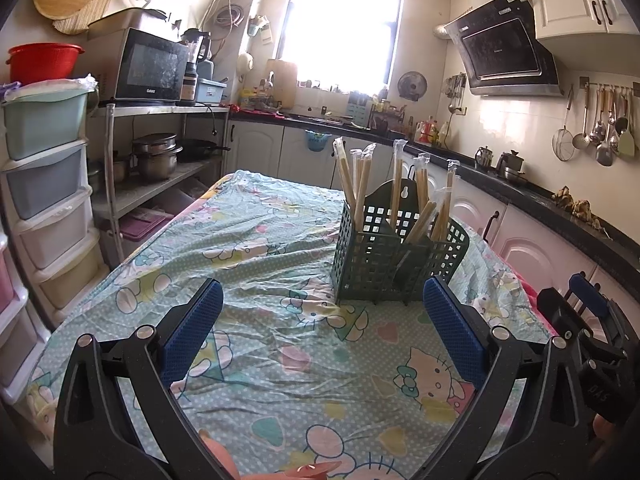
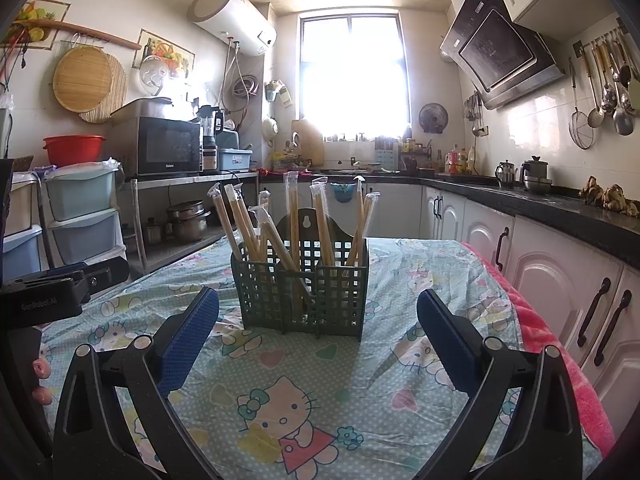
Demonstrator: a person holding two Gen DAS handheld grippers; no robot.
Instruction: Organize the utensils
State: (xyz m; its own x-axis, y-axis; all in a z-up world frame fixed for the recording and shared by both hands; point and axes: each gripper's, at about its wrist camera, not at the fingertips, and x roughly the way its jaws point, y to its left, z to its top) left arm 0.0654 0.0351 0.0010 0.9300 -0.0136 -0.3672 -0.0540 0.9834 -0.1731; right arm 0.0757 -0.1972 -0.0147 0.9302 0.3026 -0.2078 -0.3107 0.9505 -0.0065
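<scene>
1. the left tongs stand wide apart and hold nothing; so do the right tongs.
2. a green basket stands upright on the table; wrapped chopsticks lean inside it.
3. the basket's grid walls hide the sticks' lower ends, so which compartment each sits in is hard to tell.
4. fingertips show at the left edge; the hand is cut off.

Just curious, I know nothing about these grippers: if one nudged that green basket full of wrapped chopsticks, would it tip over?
Possibly. The green basket looks like thin, light plastic lattice. The wrapped chopsticks stand tall and lean outward, raising its balance. The wrinkled tablecloth might catch its base.
</scene>
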